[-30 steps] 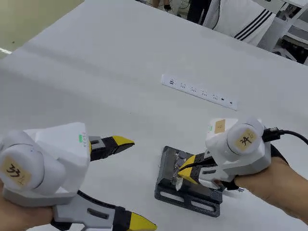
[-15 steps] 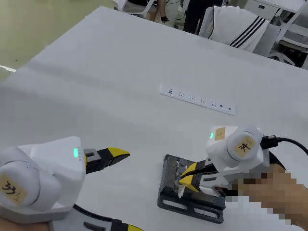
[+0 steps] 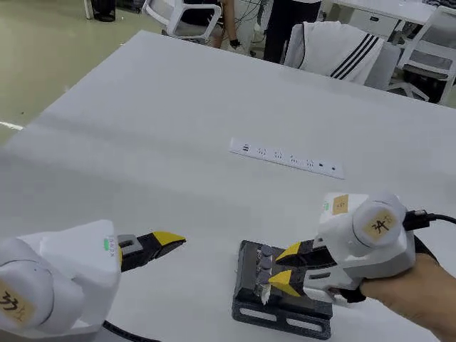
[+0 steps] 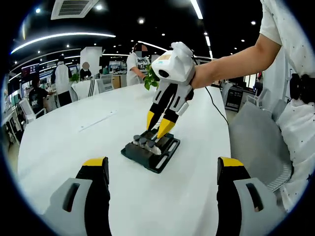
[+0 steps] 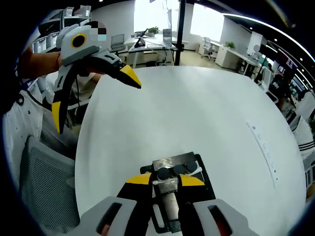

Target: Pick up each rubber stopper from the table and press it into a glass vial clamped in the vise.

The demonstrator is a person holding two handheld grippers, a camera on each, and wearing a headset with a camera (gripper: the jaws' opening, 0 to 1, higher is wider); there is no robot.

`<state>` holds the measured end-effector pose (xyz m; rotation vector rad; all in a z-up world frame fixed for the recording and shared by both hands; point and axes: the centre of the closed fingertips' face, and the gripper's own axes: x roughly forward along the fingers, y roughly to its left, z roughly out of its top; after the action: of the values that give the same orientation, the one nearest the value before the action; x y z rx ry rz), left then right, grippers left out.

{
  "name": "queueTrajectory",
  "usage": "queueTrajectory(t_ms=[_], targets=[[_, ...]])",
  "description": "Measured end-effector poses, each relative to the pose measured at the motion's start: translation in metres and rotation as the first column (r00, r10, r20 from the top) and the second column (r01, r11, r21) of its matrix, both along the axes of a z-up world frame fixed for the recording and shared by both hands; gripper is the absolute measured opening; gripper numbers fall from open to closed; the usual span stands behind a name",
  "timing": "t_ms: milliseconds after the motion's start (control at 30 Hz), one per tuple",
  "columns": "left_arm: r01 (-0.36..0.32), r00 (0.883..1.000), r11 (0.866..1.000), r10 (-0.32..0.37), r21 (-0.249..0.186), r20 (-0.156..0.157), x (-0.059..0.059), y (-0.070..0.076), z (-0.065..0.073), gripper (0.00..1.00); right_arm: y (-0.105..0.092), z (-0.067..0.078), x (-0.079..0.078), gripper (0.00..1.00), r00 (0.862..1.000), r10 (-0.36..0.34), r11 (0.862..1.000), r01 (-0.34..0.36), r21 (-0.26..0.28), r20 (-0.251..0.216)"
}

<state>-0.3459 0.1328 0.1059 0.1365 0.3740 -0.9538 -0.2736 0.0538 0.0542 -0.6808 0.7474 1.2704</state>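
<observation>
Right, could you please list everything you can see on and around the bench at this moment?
table: one, white, under everything.
vise: one, dark grey, on the near right part of the table.
rubber stoppers: three, dark grey, in a row in the vise.
power strip: one, white, flat on the table beyond the vise.
striped garment: one, white with black stripes, past the table's far edge.
left gripper: one, white with yellow-tipped black jaws, wide apart, over the table left of the vise.
right gripper: one, same colours, jaws a little apart, tips over the vise.
hand: one, holding the right gripper.
</observation>
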Motion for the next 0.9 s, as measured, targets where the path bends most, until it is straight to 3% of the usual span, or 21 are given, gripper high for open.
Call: queueTrajectory(t_ms=[433,900], targets=[[0.021,1.000,1.000,-0.021,0.017,0.000,0.000,-0.004,0.002,0.97,-0.039,0.007,-0.007,0.31,0.996,-0.087,0.993,0.086,0.085,0.008],[0.044,0.999,0.999,-0.044,0.020,-0.006,0.002,-0.008,-0.005,0.99,-0.089,0.013,-0.021,0.51,0.981,-0.196,0.965,0.191,0.179,0.012]])
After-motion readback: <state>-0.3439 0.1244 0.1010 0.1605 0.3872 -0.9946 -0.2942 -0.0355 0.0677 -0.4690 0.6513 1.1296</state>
